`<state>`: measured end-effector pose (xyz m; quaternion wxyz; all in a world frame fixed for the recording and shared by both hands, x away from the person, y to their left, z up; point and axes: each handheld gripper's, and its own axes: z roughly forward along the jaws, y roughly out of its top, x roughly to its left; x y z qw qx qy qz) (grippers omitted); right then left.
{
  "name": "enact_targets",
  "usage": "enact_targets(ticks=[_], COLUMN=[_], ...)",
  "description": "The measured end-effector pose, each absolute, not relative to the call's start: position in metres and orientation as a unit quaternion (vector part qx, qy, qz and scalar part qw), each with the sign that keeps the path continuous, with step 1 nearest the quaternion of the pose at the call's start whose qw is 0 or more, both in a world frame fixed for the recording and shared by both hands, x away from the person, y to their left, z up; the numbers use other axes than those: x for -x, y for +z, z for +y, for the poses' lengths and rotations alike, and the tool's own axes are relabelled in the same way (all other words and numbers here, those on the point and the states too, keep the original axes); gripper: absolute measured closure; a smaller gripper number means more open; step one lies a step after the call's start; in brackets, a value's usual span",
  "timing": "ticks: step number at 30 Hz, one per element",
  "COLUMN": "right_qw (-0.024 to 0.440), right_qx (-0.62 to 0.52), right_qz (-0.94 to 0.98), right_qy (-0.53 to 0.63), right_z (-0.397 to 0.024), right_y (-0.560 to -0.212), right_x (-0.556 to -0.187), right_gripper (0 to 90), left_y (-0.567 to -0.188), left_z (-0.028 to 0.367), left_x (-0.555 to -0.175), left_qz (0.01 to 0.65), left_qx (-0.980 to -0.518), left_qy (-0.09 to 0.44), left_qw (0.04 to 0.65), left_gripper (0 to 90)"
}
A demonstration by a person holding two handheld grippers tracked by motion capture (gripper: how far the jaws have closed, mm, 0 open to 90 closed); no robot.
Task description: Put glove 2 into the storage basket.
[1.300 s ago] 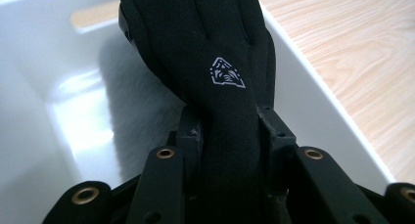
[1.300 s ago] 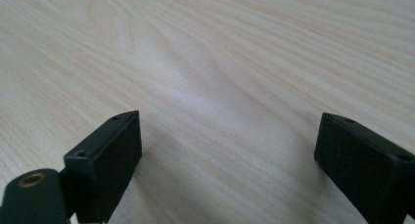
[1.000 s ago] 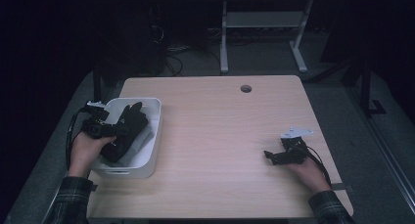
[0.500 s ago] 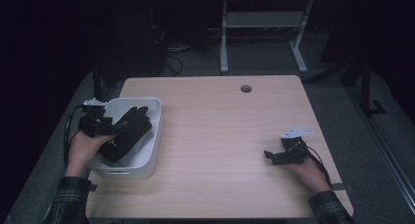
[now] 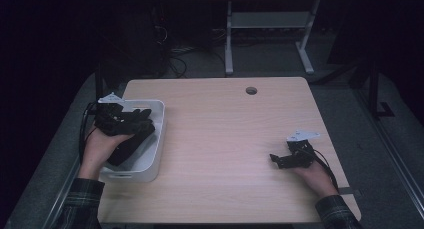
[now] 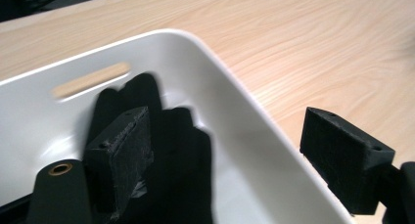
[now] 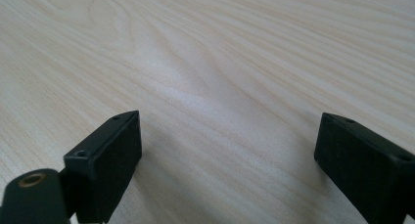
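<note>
The glove (image 6: 161,150), black, lies inside the white bin (image 5: 159,134) at the table's (image 5: 230,139) left edge, near the front corner. The left gripper (image 5: 132,121) hangs over the bin; its jaws have just been opening and now stand wide apart, one above the glove and the other past the bin's rim, the glove loose below them. The right gripper (image 5: 282,159) rests on the bare table by the right edge, its jaws apart with nothing between them.
</note>
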<state>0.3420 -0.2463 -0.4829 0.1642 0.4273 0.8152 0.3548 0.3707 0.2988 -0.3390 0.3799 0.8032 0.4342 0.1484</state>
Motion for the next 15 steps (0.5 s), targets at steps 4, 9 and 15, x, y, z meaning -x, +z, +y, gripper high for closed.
enact_targets(ticks=[4,9,15], right_qw=[0.164,0.164,0.165], right_qx=[-0.427,-0.428,-0.427], right_qz=[0.815,0.815,0.815], right_qy=[0.355,0.355,0.355], right_z=[-0.246,-0.246,-0.246], right_y=[-0.483,-0.483,-0.483], right_x=[-0.342,-0.342,-0.342], right_gripper=[10.1,10.1,10.1], left_y=[-0.339,-0.341,-0.349], left_z=[0.281,0.261,0.232], left_x=[-0.369,-0.368,-0.365], left_qz=[0.415,0.396,0.368], left_qx=[-0.809,-0.812,-0.820], left_qy=[0.139,0.128,0.114], left_qw=[0.392,0.411,0.422], left_gripper=[18.0,18.0,18.0])
